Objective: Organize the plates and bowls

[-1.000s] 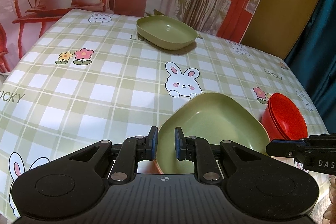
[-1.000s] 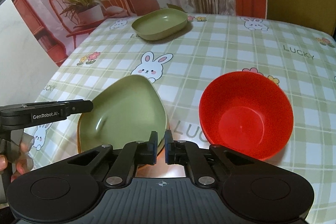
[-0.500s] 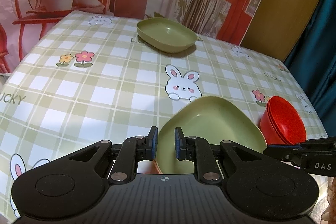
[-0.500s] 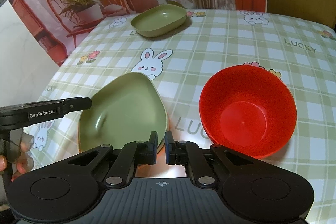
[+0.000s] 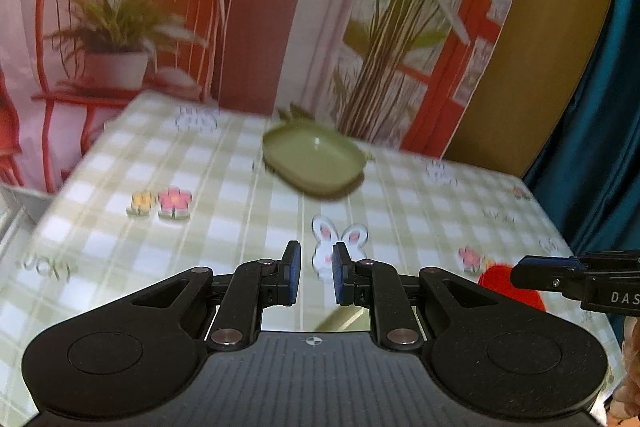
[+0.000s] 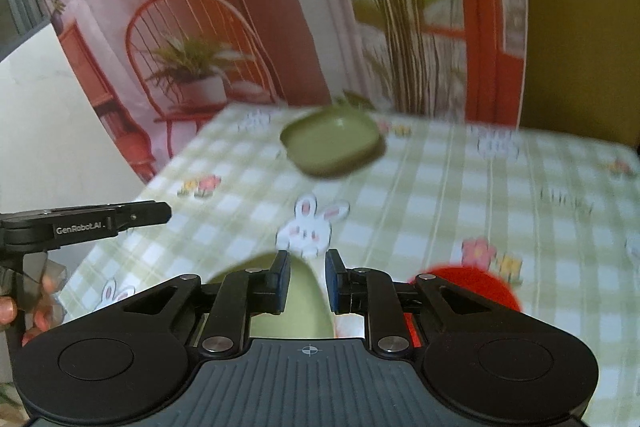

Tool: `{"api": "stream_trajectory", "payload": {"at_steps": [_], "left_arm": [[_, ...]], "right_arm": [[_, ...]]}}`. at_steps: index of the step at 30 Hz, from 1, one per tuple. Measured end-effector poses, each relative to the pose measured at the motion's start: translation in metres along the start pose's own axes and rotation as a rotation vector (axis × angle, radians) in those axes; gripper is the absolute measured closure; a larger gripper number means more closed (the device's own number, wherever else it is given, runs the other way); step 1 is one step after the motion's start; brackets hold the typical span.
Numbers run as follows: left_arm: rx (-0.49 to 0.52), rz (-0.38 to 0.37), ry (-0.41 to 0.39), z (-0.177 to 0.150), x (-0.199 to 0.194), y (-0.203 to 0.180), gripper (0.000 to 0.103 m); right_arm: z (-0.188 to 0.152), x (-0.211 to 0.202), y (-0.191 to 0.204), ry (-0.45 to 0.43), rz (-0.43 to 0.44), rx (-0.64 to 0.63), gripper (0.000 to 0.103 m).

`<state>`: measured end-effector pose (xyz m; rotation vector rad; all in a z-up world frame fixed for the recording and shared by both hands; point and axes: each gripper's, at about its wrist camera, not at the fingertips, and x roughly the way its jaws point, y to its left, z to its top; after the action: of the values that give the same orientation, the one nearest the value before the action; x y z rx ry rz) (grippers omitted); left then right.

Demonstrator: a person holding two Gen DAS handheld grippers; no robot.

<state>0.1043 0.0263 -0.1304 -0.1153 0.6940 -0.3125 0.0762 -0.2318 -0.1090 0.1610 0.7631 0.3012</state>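
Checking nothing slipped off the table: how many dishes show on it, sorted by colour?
Green: 2, a far oval dish and a near plate just past the right gripper's fingertips.
Red: 1, a bowl, partly hidden behind the gripper.
Total: 3 dishes on the checked tablecloth.

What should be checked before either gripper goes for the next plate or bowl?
1. Left gripper empty: ok. It is nearly closed, and only the tablecloth shows between its fingers.
2. Right gripper free: ok. Its jaws are opening. The near green plate shows through the gap, but the pads do not appear to press on it.
3. Red bowl sitting upright: cannot tell, as it is mostly hidden behind the gripper.
4. Far green dish empty and unobstructed: ok.
5. Sharp view for aiming: not ok, since both pictures are blurred.
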Motion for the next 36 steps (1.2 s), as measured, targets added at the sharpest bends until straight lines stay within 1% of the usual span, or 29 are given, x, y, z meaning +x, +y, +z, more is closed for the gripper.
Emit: {"api": "stream_trajectory", "payload": {"at_steps": [4,6,10,14,19,26,31,36], "left_arm": [[-0.016,-0.009,-0.052,0.019,-0.008,0.001,0.085],[-0.012,0.004,-0.071,0.027,-0.011,0.002,0.085],[0.001,0.019,-0.087,0.039,-0.011,0.003,0.085],[-0.008,-0.002,-0.089,0.045,-0.006,0.007,0.085],[0.011,0.008,-0.071,0.049,0.01,0.009,0.085],[0.004,0.004,-0.061,0.055,0.037,0.009,0.085],[0.011,-0.01,-0.061,0.059,0.053,0.01,0.084],[0.01,-0.011,-0.056,0.065,0.071,0.012,0.084]], "right_arm": [[0.017,0.0,0.0,-0.032,-0.002,-0.024,0.084],[0.025,0.003,-0.002,-0.044,-0.003,-0.031,0.084],[0.033,0.012,-0.001,-0.048,-0.005,-0.042,0.084],[0.041,0.024,-0.002,-0.045,0.0,-0.064,0.081],[0.049,0.039,-0.005,-0.04,0.001,-0.08,0.079],[0.057,0.057,-0.018,-0.04,-0.008,-0.077,0.076],[0.066,0.069,-0.034,-0.05,-0.005,-0.033,0.073],[0.076,0.083,-0.049,-0.062,-0.002,-0.003,0.073]]}}
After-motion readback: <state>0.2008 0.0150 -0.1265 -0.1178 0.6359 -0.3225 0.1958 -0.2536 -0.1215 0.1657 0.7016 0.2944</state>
